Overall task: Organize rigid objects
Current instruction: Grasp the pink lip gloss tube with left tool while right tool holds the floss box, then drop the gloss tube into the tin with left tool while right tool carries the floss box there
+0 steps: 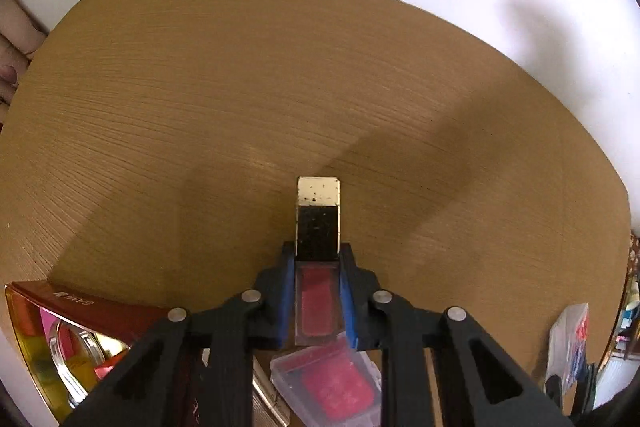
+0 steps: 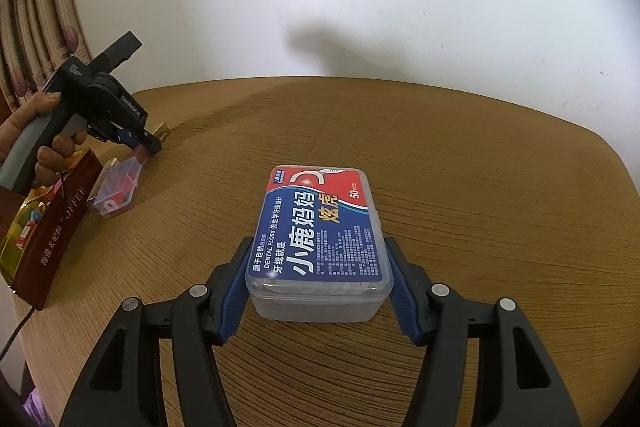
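The left gripper (image 1: 318, 259) is clenched on a slim lipstick-like tube (image 1: 318, 215) with a gold cap and a red, clear-walled body. The blue pads press its two long sides and the gold end juts out ahead at twelve o'clock, over the wooden table (image 1: 200, 107). Seen from the right wrist, this gripper (image 2: 150, 143) points down with the tube's gold end low near the tabletop, a sideways hold that probably suits laying it flat. No lettering on the tube can be made out.

The right gripper (image 2: 318, 291) grasps a clear dental floss box (image 2: 320, 227) across its short width, pads on both side walls, label up. The box's base appears to rest on the table. That hold keeps the label readable: "DENTAL FLOSS", large Chinese characters, "50" near the far corner.

Outward from the left tongs, at six o'clock in its view, lies a small clear case (image 1: 328, 383) with red contents. At eight o'clock stands a dark red gift box (image 1: 80, 327), which in the right view reads "TOFFEE" (image 2: 60, 227). Both sit at nine o'clock from the floss box, well apart from it, so the left edge appears to be the gathering spot.
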Motion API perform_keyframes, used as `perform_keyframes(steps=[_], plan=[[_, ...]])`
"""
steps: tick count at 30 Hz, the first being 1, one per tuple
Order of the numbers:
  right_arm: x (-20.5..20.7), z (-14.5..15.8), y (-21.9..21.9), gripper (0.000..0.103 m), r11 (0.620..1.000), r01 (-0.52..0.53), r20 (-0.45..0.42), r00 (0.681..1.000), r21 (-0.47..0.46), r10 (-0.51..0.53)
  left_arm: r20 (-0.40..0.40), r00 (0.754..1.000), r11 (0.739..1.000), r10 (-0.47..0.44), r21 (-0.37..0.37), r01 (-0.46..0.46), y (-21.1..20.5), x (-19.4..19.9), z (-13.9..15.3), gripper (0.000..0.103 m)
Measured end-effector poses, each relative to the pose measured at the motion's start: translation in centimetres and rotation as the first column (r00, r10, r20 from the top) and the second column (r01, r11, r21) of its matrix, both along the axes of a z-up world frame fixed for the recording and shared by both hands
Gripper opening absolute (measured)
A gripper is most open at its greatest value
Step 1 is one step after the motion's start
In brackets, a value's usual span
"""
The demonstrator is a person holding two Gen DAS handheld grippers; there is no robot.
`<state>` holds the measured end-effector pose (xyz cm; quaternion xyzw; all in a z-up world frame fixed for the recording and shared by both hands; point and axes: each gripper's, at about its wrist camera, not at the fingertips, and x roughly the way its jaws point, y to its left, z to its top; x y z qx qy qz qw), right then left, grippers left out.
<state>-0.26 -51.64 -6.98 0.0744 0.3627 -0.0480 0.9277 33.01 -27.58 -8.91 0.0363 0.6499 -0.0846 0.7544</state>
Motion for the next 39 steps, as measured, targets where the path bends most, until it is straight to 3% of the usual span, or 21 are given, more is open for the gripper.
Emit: perform_keyframes(steps=[2,4,7,10,12,15,19,22,26,31,36,39], plan=[[0.1,0.0,0.0,0.058,1.0,0.002,-0.004,1.0,0.0,-0.002,0.025,1.0,1.0,0.008,-0.028,-0.007,0.7,-1.0,1.2,0.02],[0.2,0.0,0.0,0.058,1.0,0.004,-0.006,1.0,0.0,-0.004,0.103,0.995,0.999,-0.005,-0.053,0.011,1.4,-2.7,3.6,0.02],[0.4,0.0,0.0,0.058,1.0,0.003,-0.008,1.0,0.001,-0.003,0.226,0.974,0.993,0.017,-0.117,0.01,3.9,-6.6,8.1,0.02],[0.8,-0.1,0.2,0.058,1.0,0.003,-0.016,1.0,-0.002,-0.003,0.31,0.95,0.992,0.037,-0.13,0.004,6.9,-10.6,11.9,0.02],[0.9,-0.1,0.3,0.058,1.0,0.006,-0.016,1.0,-0.004,-0.006,0.328,0.942,0.986,0.069,-0.168,-0.014,9.9,-13.5,13.9,0.02],[1.3,-0.2,0.5,0.058,1.0,0.009,-0.029,1.0,-0.014,-0.01,0.295,0.944,0.977,0.149,-0.192,-0.094,15.8,-17.3,15.3,0.02],[2.3,-0.7,1.3,0.058,0.999,0.001,-0.063,0.998,-0.047,-0.004,0.229,0.953,0.974,0.198,-0.15,-0.167,22.0,-20.1,12.7,0.02],[2.8,-1.1,1.8,0.058,0.998,0.003,-0.082,0.997,-0.067,-0.009,0.196,0.956,0.974,0.216,-0.112,-0.197,24.2,-20.6,10.5,0.02],[3.5,-1.6,2.6,0.058,0.996,-0.003,-0.108,0.994,-0.092,-0.007,0.18,0.956,0.972,0.232,-0.075,-0.222,24.5,-22.8,8.3,0.02],[4.2,-1.8,3.1,0.058,0.995,-0.013,-0.133,0.991,-0.1,0.0,0.137,0.963,0.972,0.232,-0.067,-0.225,25.0,-22.0,5.1,0.02],[4.0,-1.1,3.9,0.058,0.997,0.009,-0.138,0.99,-0.071,-0.018,0.158,0.967,0.979,0.201,-0.078,-0.19,24.6,-22.0,3.9,0.021],[3.5,0.6,4.6,0.058,0.997,0.004,-0.113,0.994,-0.072,-0.012,0.244,0.951,0.982,0.187,-0.07,-0.175,24.3,-22.9,5.2,0.022]])
